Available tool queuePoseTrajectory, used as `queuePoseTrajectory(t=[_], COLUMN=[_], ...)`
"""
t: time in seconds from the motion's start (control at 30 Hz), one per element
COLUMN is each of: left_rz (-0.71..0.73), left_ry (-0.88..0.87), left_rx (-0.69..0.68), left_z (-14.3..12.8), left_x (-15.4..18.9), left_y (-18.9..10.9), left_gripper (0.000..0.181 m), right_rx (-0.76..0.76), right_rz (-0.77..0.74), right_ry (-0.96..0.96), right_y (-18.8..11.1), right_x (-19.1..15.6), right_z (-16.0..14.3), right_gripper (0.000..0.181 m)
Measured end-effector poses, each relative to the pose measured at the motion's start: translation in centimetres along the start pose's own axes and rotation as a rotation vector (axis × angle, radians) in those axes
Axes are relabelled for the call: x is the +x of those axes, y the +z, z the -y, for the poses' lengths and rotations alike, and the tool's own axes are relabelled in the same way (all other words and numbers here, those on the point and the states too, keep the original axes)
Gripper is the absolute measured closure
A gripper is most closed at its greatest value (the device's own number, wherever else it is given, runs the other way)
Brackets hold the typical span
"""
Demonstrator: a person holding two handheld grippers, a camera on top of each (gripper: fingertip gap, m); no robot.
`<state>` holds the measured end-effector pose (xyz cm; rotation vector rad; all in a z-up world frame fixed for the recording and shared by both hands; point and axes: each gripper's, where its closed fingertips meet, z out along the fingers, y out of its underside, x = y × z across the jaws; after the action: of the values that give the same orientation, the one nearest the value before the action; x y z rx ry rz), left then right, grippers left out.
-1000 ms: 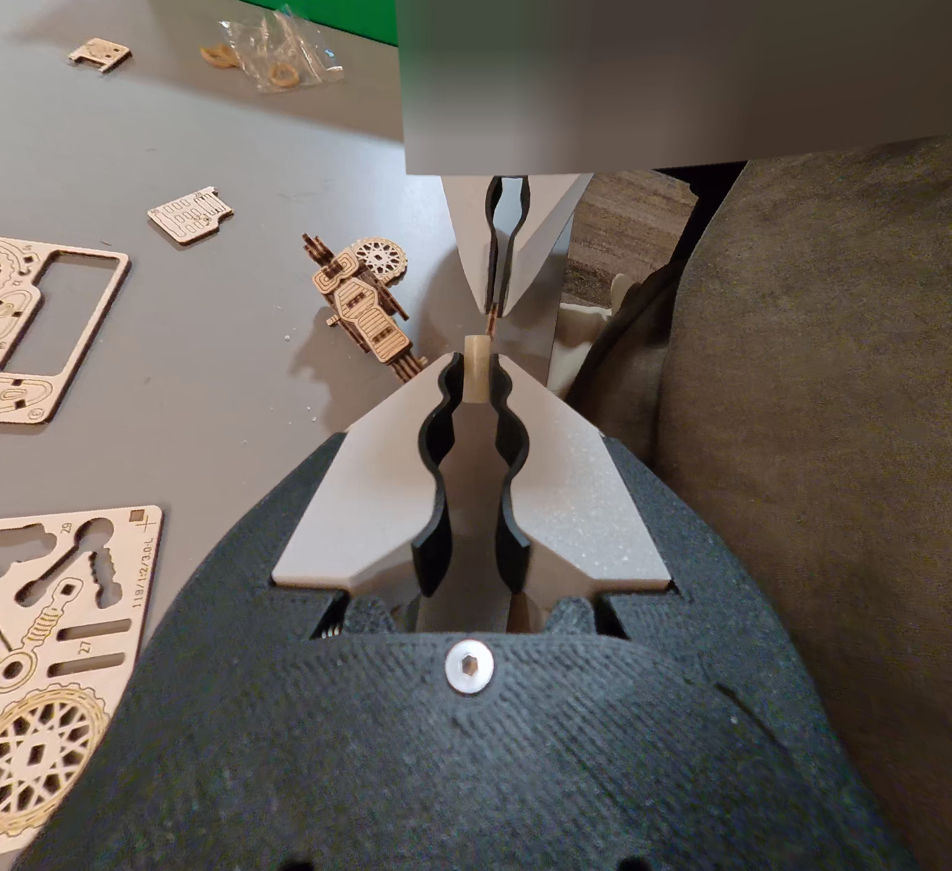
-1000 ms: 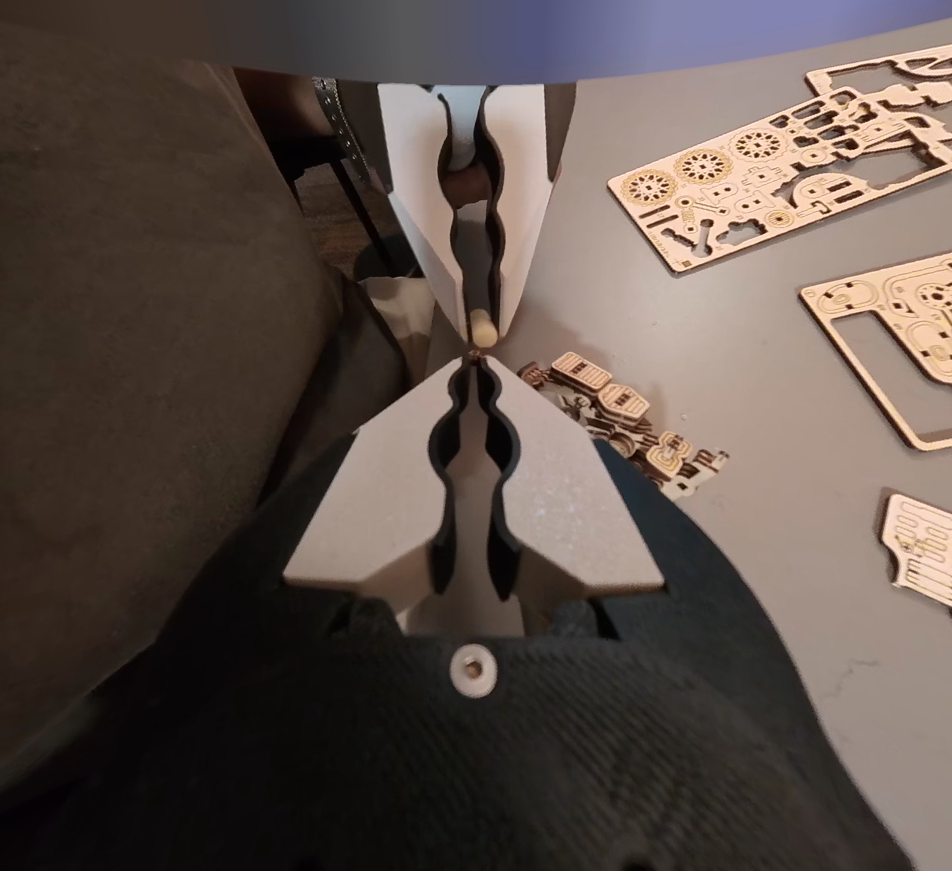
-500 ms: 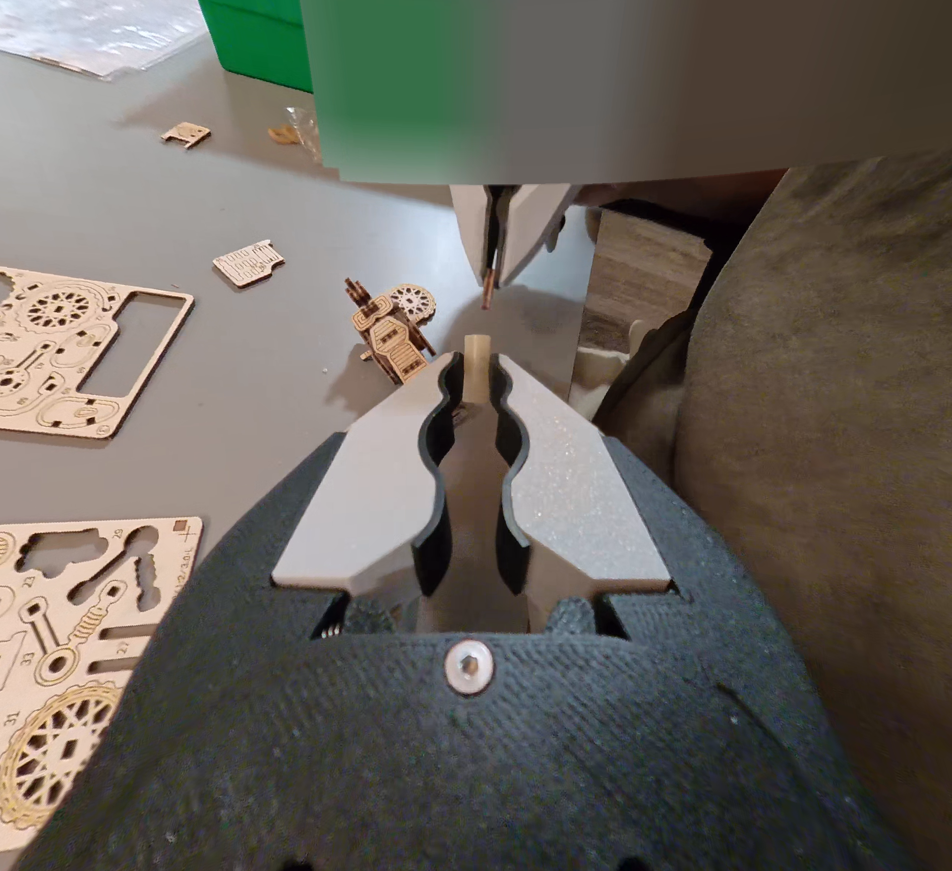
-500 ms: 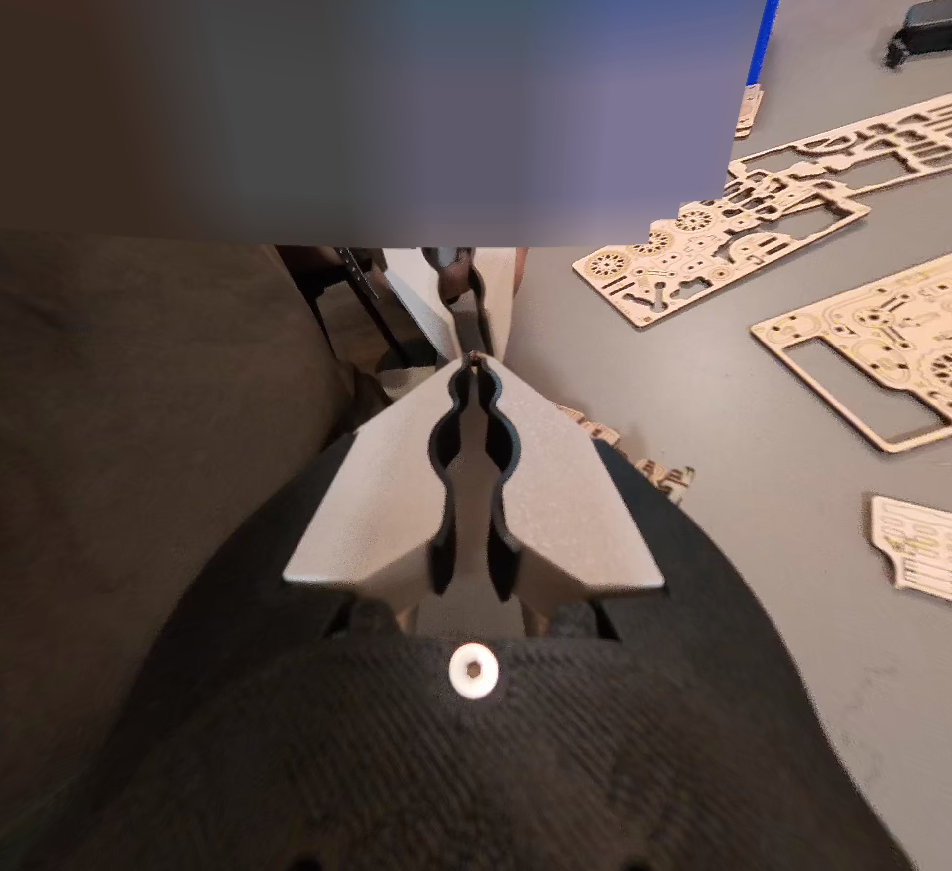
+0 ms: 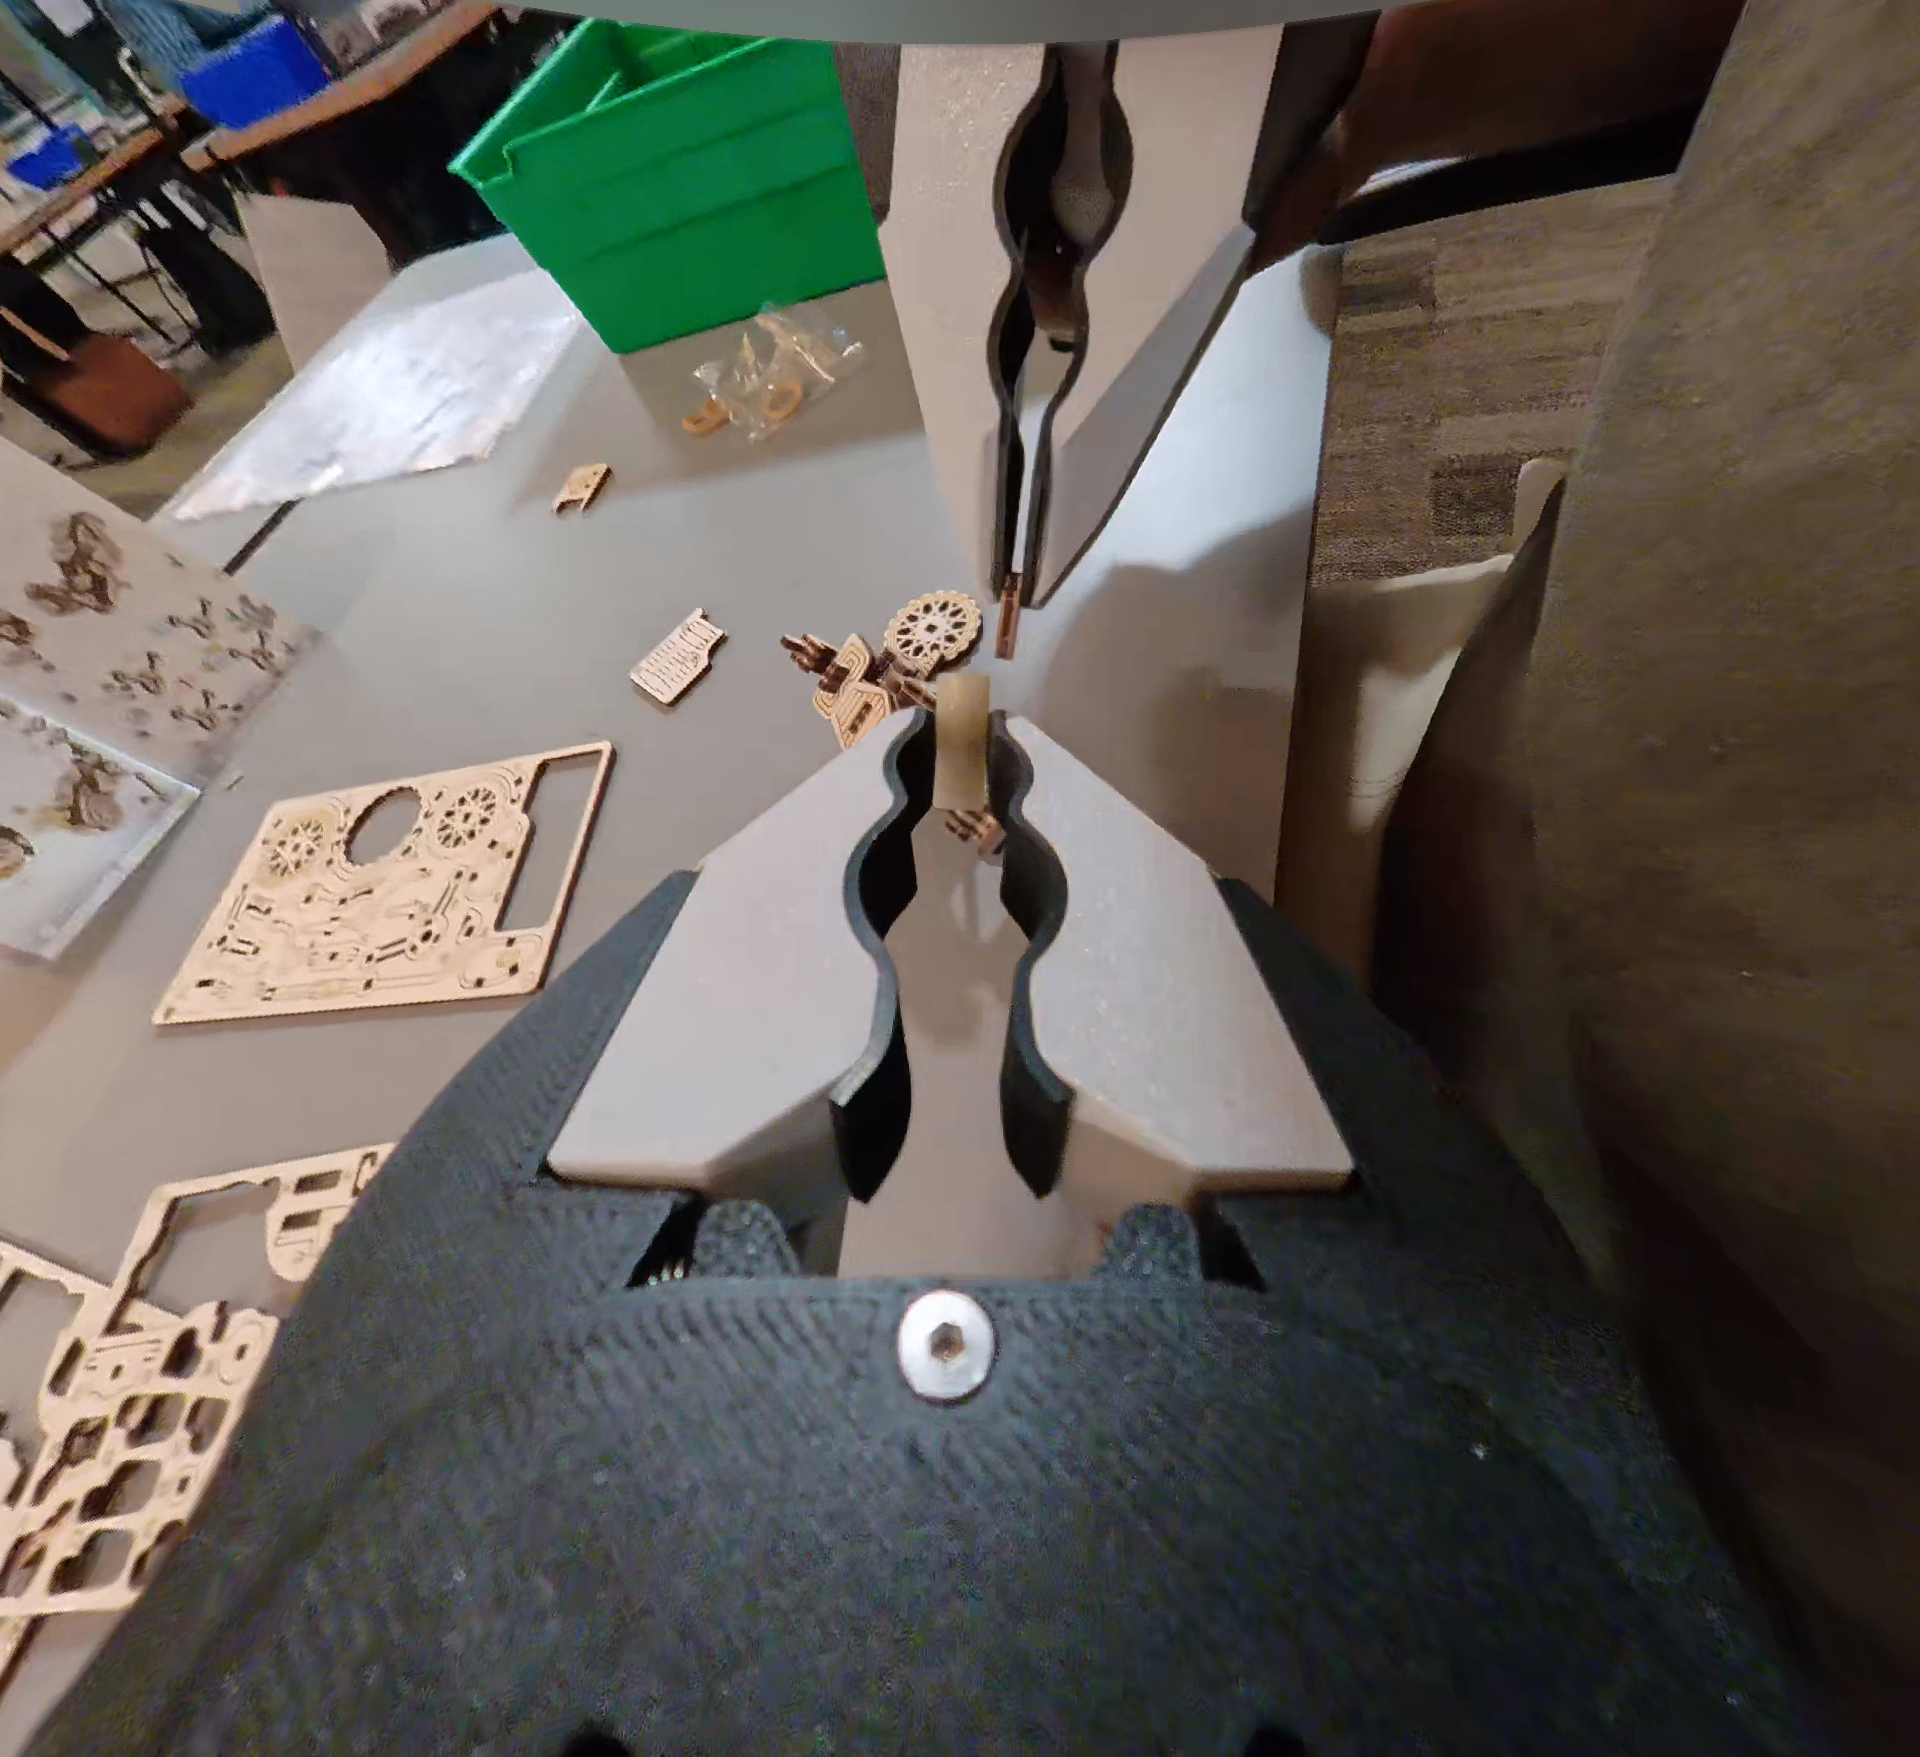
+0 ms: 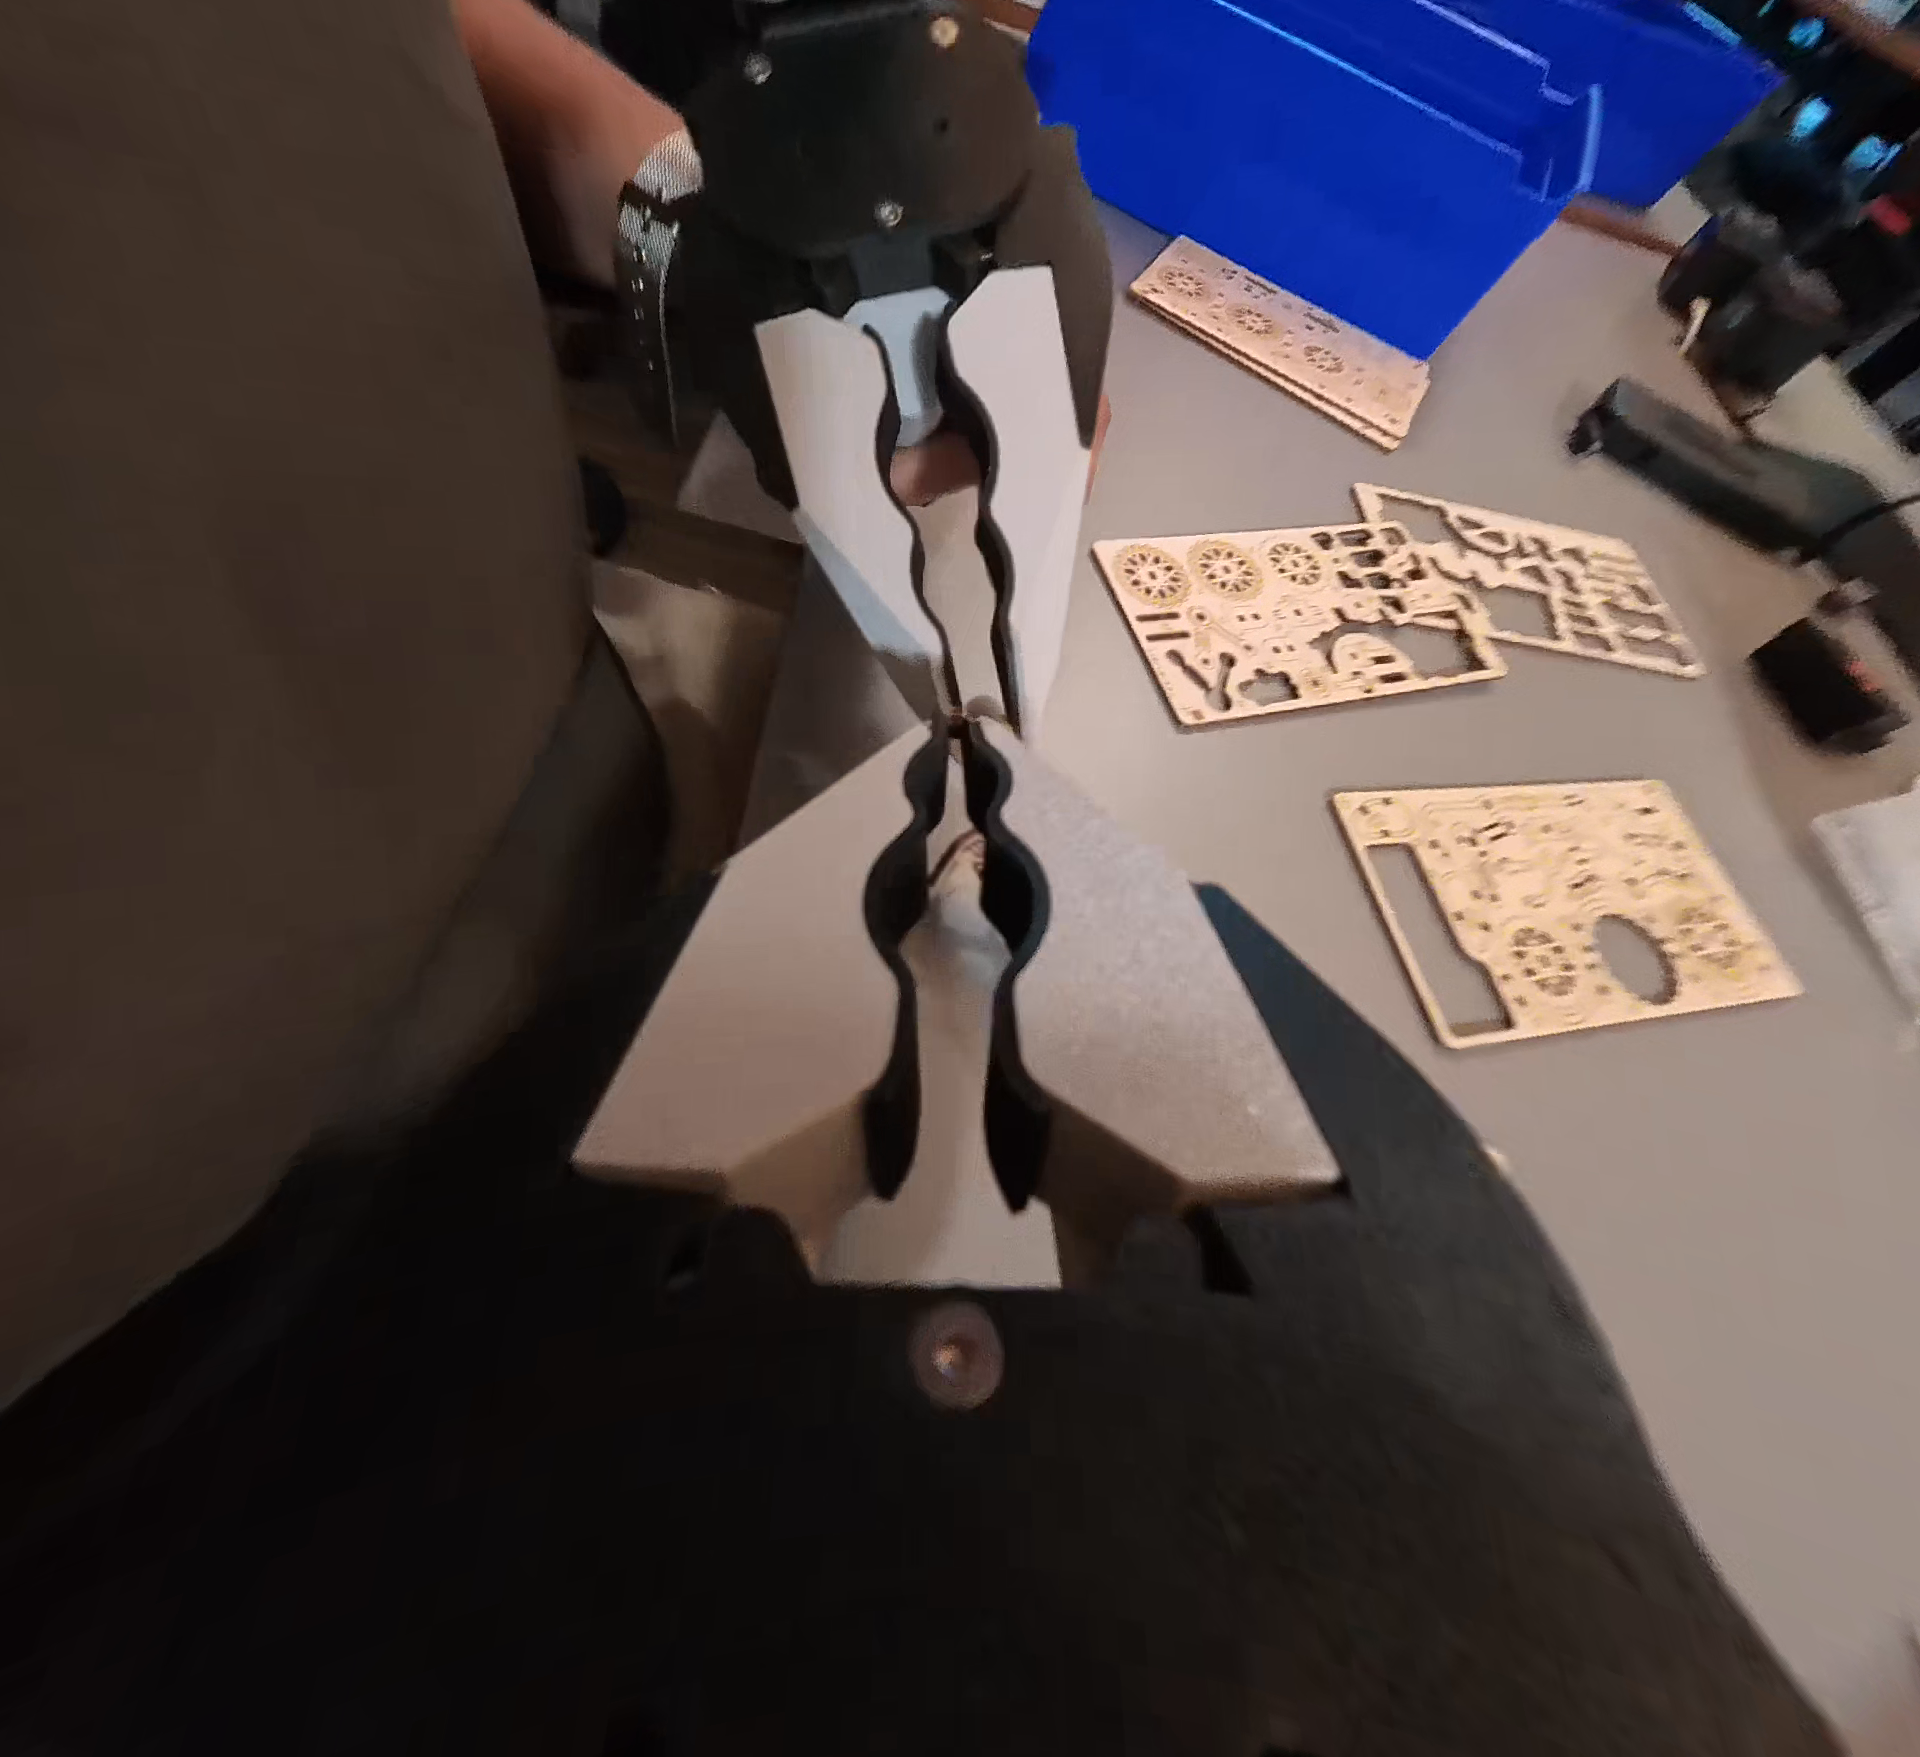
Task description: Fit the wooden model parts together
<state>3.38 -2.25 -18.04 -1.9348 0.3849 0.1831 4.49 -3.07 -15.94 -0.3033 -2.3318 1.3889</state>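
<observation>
My left gripper (image 5: 961, 733) is shut on a short pale wooden peg (image 5: 959, 739) that stands up between its tips. My right gripper (image 5: 1016, 593) comes in from above, tip to tip with it, shut on a thin dark brown wooden piece (image 5: 1005, 632). The piece ends just above and right of the peg, with a small gap. In the right wrist view my right gripper (image 6: 956, 743) holds the tiny brown piece (image 6: 958, 722) against the left gripper's tips (image 6: 985, 708); the peg is blurred there. A partly built wooden model (image 5: 868, 684) with a gear wheel lies on the grey table (image 5: 468, 627) behind the tips.
Laser-cut wooden sheets (image 5: 395, 886) (image 6: 1299, 627) (image 6: 1558, 907) lie flat on the table. A small loose part (image 5: 677, 668), a bag of parts (image 5: 769, 377) and a green bin (image 5: 675, 180) sit farther back. Blue bins (image 6: 1299, 107) stand behind. The person's clothing (image 5: 1714, 772) is close beside the grippers. The tips of both grippers are at nearly the same place.
Both grippers have lifted and tilted, so more of the room shows. The right gripper's tip, which had drawn back half a second ago, is close to the peg again.
</observation>
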Motion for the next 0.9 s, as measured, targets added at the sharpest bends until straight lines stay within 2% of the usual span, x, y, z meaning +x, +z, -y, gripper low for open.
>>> queuePoseTrajectory(t=[0.23, 0.53, 0.9], left_rz=[-0.027, -0.055, -0.199], left_ry=[0.048, 0.049, -0.072], left_rx=[0.034, 0.063, 0.144], left_z=[0.5, 0.9, 2.0], left_x=[0.8, 1.2, 2.3], left_y=[-0.2, -0.4, -1.1], left_gripper=[0.173, 0.173, 0.173], right_rx=[-0.086, -0.075, -0.041], right_rz=[-0.047, -0.029, -0.002], right_ry=[-0.168, -0.168, -0.218], right_y=[0.4, 0.0, -0.5], right_x=[-0.7, -1.1, -2.2], right_z=[-0.3, -0.1, 1.1], right_gripper=[0.181, 0.181, 0.181])
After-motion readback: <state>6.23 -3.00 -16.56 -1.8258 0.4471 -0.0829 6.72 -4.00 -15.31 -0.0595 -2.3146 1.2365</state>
